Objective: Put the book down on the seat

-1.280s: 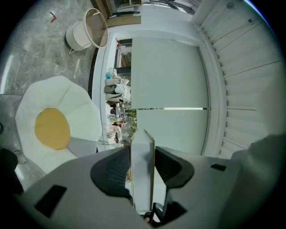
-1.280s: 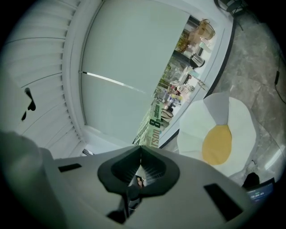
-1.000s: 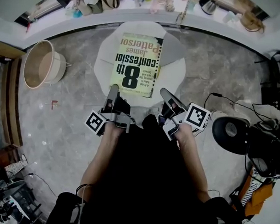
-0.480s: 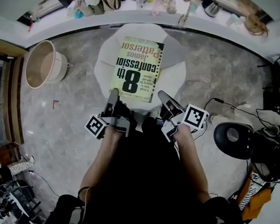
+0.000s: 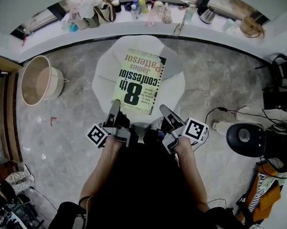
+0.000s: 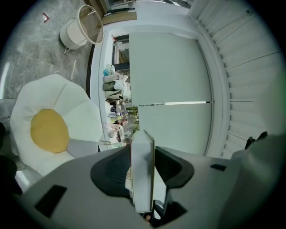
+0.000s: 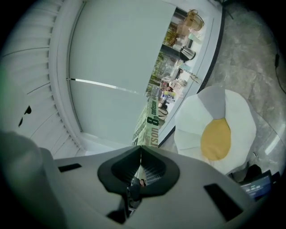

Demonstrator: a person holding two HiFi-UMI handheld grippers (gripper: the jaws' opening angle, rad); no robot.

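Head view: book hangs above the seat. Left gripper view: left tongs clamp the thick page block. Right gripper view: right tongs, nearly together, pinch just a thin edge. If that slips, the book could tip and slide off.

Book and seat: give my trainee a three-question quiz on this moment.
1. True or false: the book lies released on the seat.
2. Left tongs and right tongs: which clamp the book? A) left only B) right only C) both
3. Fill in: the seat's centre patch, seen in the gripper views, is ___.
Key: 1 false; 2 C; 3 yellow.
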